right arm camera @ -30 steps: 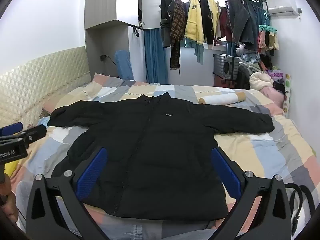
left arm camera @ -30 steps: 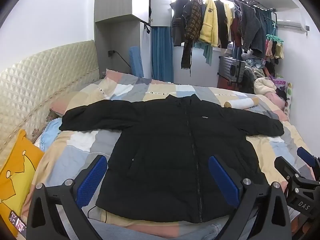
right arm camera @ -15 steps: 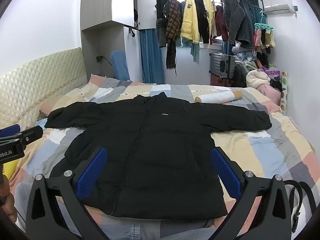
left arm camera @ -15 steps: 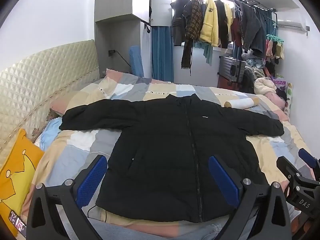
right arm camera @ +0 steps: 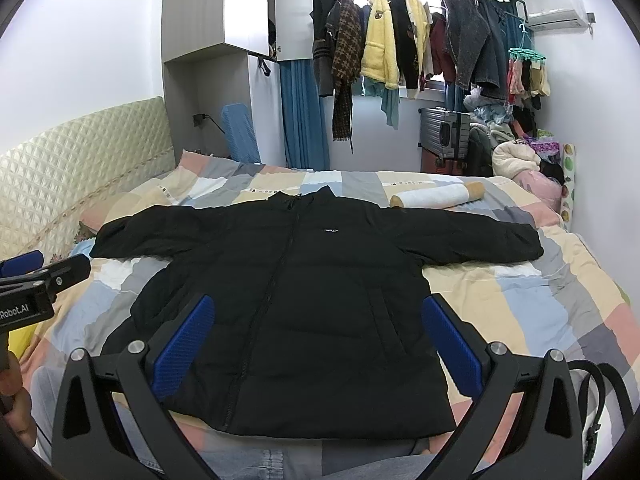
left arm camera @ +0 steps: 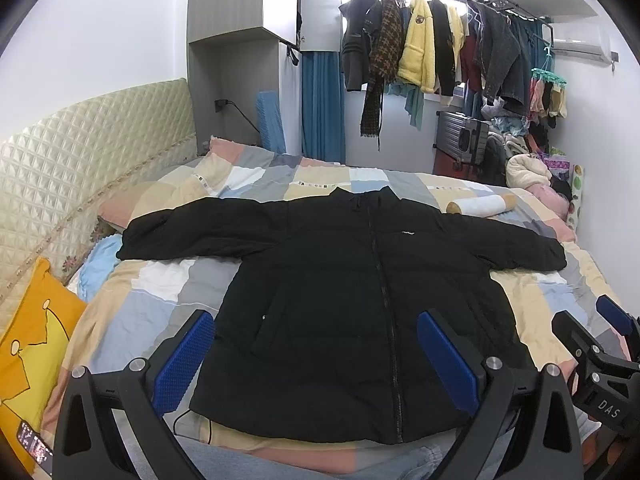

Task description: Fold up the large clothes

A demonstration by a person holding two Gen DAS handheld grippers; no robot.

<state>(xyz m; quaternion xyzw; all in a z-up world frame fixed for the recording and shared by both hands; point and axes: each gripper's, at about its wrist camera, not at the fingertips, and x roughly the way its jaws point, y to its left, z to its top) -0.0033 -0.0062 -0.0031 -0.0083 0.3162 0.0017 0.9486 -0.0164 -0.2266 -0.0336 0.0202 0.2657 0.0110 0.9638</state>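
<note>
A large black zip-up puffer jacket (left arm camera: 344, 292) lies flat, front up, on the patchwork bed (left arm camera: 132, 304), both sleeves spread out sideways. It also shows in the right wrist view (right arm camera: 296, 312). My left gripper (left arm camera: 316, 356) is open and empty, held above the jacket's hem. My right gripper (right arm camera: 318, 344) is open and empty too, above the hem slightly further right. The right gripper shows at the edge of the left wrist view (left arm camera: 600, 344), and the left gripper at the edge of the right wrist view (right arm camera: 36, 280).
A rolled white towel (right arm camera: 438, 196) lies on the bed beyond the right sleeve. A yellow cushion (left arm camera: 28, 344) and blue pillow (left arm camera: 100, 260) sit by the quilted headboard (left arm camera: 80, 168). Clothes hang on a rack (left arm camera: 432, 48) at the back. A black strap (right arm camera: 596, 400) lies near right.
The right wrist view has tilted up and shifted slightly, so the jacket sits lower and more left in it. The left gripper has barely moved. Both stay open.
</note>
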